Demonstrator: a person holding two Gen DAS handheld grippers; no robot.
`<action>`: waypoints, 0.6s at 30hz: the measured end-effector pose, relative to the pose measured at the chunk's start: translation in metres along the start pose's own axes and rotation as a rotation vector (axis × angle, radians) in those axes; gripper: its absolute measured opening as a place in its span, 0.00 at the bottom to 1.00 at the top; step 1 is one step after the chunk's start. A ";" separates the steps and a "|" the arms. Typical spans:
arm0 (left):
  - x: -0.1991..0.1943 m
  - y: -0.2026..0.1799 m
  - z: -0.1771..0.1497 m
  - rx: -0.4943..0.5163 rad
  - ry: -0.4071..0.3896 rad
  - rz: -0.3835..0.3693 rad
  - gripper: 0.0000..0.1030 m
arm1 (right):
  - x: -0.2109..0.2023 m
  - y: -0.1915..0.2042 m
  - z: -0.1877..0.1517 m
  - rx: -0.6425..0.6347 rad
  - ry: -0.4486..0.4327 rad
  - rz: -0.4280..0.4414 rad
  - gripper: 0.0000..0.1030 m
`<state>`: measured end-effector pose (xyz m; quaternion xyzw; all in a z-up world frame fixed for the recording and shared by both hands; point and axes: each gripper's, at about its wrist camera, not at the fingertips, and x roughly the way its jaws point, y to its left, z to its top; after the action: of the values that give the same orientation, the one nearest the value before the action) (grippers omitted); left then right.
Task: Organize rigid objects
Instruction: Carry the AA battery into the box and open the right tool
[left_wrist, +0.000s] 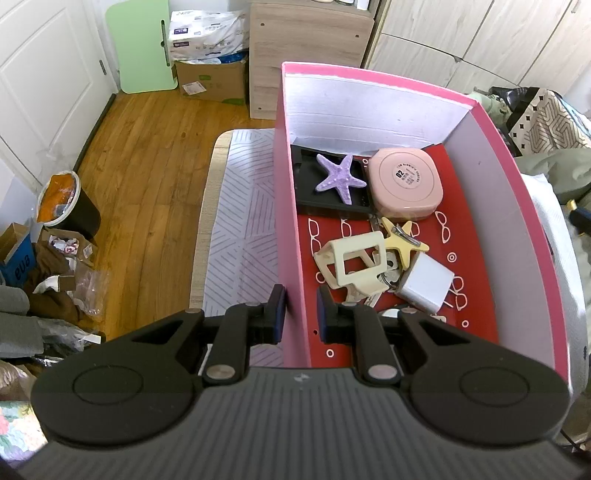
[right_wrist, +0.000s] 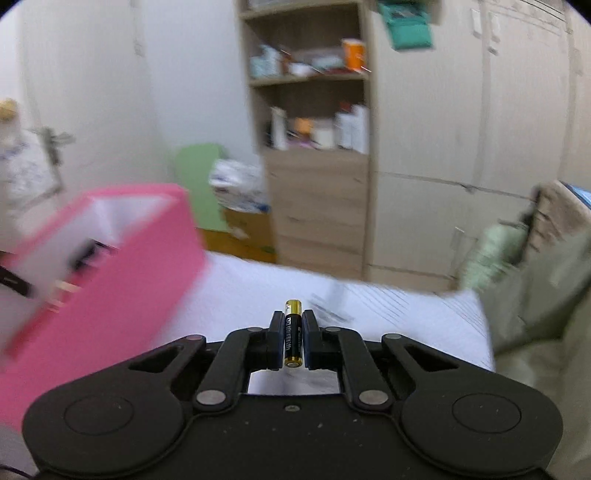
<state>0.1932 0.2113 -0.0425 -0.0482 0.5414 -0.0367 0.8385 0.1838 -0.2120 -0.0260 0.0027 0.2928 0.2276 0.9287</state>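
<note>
My left gripper is shut on the left wall of a pink box, one finger outside and one inside. The box holds a purple starfish, a pink square case, a cream plastic frame, a yellow star clip, a white charger and a black tray. My right gripper is shut on a black and gold battery, held above the white cloth to the right of the pink box. The right wrist view is blurred.
The box stands on a table with a striped lilac mat and a white cloth. A bin and clutter lie on the wood floor at the left. A wooden shelf unit and wardrobe doors stand behind.
</note>
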 end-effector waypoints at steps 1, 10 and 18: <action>0.000 -0.001 0.000 0.003 0.001 0.001 0.15 | -0.004 0.012 0.008 -0.021 -0.011 0.045 0.12; -0.004 -0.003 0.005 0.020 0.006 0.003 0.15 | 0.028 0.112 0.056 -0.188 0.078 0.313 0.12; -0.006 -0.001 -0.001 0.040 -0.023 0.008 0.12 | 0.084 0.159 0.048 -0.382 0.210 0.187 0.12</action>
<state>0.1896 0.2106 -0.0376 -0.0297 0.5311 -0.0437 0.8457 0.2040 -0.0272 -0.0097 -0.1695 0.3381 0.3630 0.8516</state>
